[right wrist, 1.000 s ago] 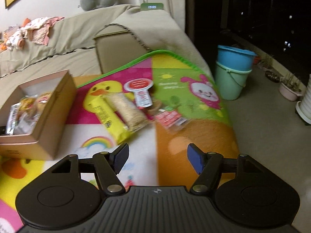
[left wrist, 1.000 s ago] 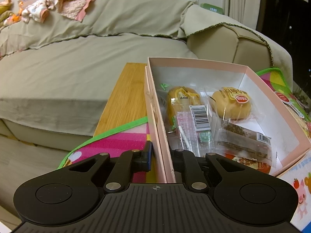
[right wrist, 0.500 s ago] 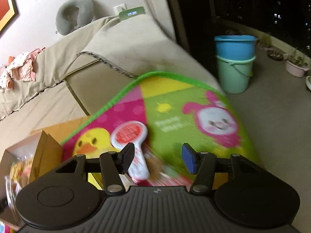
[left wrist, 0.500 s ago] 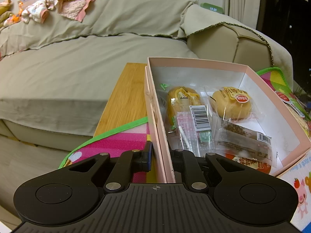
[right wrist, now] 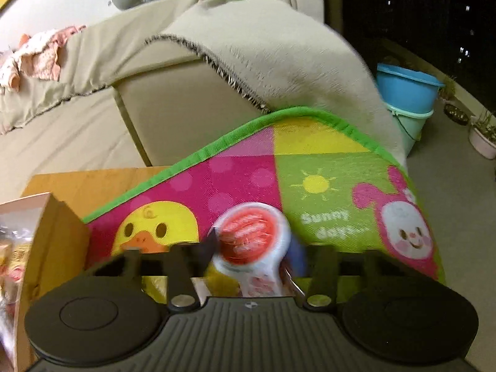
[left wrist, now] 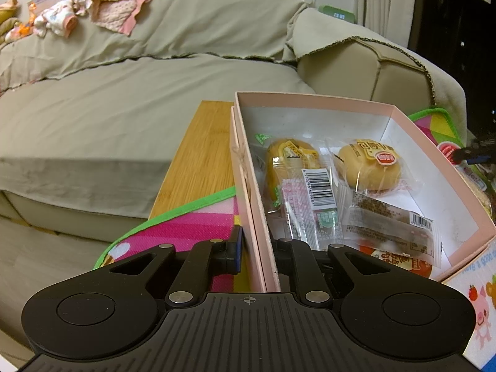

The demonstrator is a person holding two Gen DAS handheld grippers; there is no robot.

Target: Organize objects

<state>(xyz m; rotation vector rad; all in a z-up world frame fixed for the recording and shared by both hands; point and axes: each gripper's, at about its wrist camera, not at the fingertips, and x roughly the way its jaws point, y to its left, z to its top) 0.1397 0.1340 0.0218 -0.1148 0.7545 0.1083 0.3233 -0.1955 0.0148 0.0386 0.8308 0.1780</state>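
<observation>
A pink cardboard box (left wrist: 412, 121) holds several wrapped buns and snack packets (left wrist: 365, 167). My left gripper (left wrist: 257, 248) is shut on the box's near left wall, one finger outside and one inside. In the right wrist view the box corner (right wrist: 52, 235) shows at the left. My right gripper (right wrist: 252, 248) is open, its fingers on either side of a white packet with a round red label (right wrist: 248, 235) that lies on the colourful play mat (right wrist: 334, 183). The view is blurred, so contact is unclear.
The mat covers a wooden table (left wrist: 201, 158) beside a beige sofa (left wrist: 124, 93) with clothes on its back. A blue bucket stacked in a green one (right wrist: 406, 93) and flowerpots stand on the floor at the right.
My right gripper has moved forward and down to the red-labelled packet, which now lies between its fingers. The left gripper and the box have not moved.
</observation>
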